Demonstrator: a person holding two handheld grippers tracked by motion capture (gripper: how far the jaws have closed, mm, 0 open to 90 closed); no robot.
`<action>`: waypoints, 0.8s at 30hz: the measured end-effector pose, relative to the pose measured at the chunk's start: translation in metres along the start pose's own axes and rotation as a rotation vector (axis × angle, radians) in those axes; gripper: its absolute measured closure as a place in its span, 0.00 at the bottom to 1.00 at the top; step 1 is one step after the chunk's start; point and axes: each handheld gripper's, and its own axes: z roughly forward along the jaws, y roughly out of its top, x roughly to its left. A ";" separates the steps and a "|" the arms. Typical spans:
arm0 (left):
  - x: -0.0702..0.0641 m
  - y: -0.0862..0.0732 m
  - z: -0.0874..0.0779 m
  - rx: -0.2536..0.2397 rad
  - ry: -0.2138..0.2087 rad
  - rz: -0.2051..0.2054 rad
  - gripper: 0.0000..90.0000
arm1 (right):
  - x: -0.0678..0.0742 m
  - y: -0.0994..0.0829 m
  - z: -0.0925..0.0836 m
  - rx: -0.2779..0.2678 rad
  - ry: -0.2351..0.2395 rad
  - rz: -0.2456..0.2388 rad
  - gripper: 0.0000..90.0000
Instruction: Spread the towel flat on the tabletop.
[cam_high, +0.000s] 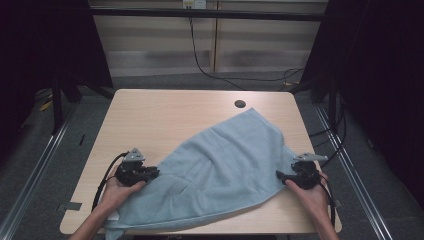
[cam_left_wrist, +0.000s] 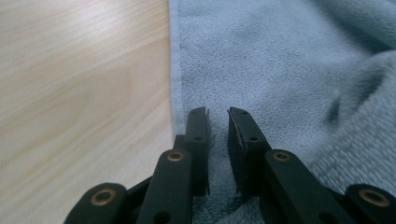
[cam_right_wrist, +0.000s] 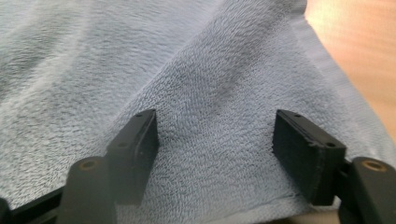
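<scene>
- So, nearest the person: the towel (cam_high: 220, 175), a light blue terry one, lies on the wooden table (cam_high: 165, 115), and its near-left corner droops over the front edge. That end looks bunched and doubled over, not laid flat.
- Left gripper (cam_high: 152, 173) sits at the towel's left hem. In the left gripper view (cam_left_wrist: 218, 114) its jaws are nearly together with just a slim gap, right by the hem seam. Can't honestly tell if the pads are pinching cloth or only resting on it.
- Right gripper (cam_high: 280, 175) is at the towel's right-hand corner, jaws spread wide. In the right gripper view (cam_right_wrist: 215, 128) a raised fold of towel (cam_right_wrist: 210, 93) runs between the two pads without either one pressing on it, so nothing is clamped there.
- Middle of the cloth has a few soft creases running diagonally.
- Far end reaches up toward the cable hole (cam_high: 240, 104) at the back of the table and looks fairly smooth.
- My read: early days. If it's a fold or a flatten, no clean fold is visible yet, the right side needs a grip, and the near-left bunch needs sorting.
</scene>
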 end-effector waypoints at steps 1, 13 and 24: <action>0.001 -0.002 -0.002 -0.004 -0.003 -0.012 0.88 | -0.001 0.006 0.005 0.003 -0.001 -0.001 0.34; 0.000 0.001 -0.016 -0.044 -0.054 -0.011 0.95 | 0.063 0.047 0.012 -0.086 0.216 -0.082 0.37; 0.004 0.014 0.010 -0.007 -0.020 -0.012 0.73 | 0.199 0.035 0.014 -0.021 0.571 -0.314 0.43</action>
